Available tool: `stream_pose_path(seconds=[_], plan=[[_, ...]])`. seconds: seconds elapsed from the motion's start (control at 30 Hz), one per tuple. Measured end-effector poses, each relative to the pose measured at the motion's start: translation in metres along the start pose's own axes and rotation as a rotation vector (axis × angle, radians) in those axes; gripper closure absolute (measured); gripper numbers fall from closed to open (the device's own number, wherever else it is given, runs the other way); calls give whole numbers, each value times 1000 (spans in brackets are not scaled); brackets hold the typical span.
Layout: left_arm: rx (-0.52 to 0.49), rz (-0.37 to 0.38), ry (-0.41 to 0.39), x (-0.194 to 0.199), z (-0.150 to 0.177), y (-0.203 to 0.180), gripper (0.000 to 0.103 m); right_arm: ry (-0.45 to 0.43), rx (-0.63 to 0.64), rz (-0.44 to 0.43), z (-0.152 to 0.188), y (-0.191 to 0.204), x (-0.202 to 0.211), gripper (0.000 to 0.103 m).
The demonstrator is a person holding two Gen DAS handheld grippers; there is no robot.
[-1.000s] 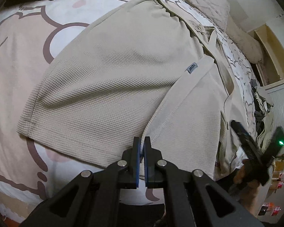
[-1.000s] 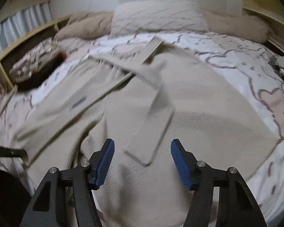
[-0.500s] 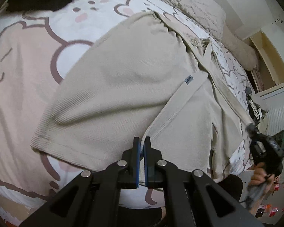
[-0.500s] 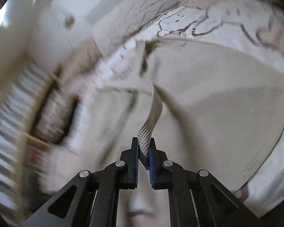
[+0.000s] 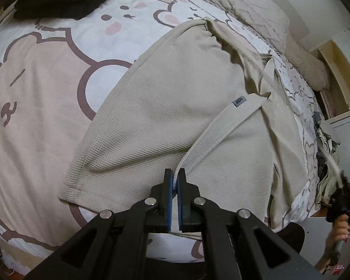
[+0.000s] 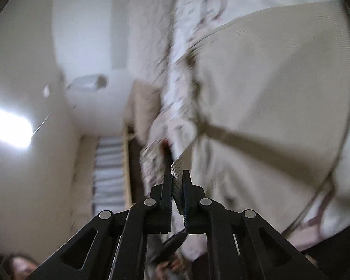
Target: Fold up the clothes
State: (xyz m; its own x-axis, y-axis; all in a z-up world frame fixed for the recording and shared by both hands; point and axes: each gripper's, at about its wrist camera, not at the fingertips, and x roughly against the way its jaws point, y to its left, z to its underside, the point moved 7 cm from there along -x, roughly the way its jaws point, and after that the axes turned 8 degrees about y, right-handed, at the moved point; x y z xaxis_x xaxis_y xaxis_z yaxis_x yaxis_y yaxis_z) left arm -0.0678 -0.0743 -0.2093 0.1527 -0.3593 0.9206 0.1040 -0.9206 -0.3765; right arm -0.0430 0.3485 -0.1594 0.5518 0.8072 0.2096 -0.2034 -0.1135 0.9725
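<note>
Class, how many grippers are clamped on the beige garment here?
2. The left gripper pinches the beige garment at its near hem; the right gripper grips a strip of it.

left gripper (image 5: 175, 175) was clamped on the hem edge of a beige waffle-knit garment (image 5: 165, 107), jaws nearly touching with fabric between; garment lay spread ahead of the claw on a cartoon-print bedsheet (image 5: 46, 74); small grey label (image 5: 239, 102) on a folded band ahead and right; pillow (image 5: 242, 11) far ahead; dark clothes pile (image 5: 56, 7) far ahead-left; right gripper (image 5: 343, 193) low at far right, blurred, a beige strip running from it up toward the garment; a hand (image 5: 340, 227) gripped its handle.
</note>
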Motion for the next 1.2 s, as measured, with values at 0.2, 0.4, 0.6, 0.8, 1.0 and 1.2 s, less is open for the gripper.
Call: stream_pose_path(seconds=[0.2, 0.4, 0.6, 0.8, 1.0, 1.2], plan=[[-25, 36, -101, 42, -12, -8, 99, -78, 108, 76, -17, 24, 20, 94], [23, 17, -76, 43, -18, 11, 99, -123, 99, 226, -44, -6, 16, 94], [42, 9, 37, 12, 3, 19, 99, -170, 56, 439, -70, -60, 23, 94], [56, -18, 65, -9, -4, 20, 99, -233, 153, 679, -89, -92, 19, 94], [45, -35, 70, -10, -7, 18, 96, -246, 320, 827, -82, -75, 14, 8], [53, -105, -69, 31, -18, 30, 56, -366, 572, 1004, -84, -18, 31, 23]])
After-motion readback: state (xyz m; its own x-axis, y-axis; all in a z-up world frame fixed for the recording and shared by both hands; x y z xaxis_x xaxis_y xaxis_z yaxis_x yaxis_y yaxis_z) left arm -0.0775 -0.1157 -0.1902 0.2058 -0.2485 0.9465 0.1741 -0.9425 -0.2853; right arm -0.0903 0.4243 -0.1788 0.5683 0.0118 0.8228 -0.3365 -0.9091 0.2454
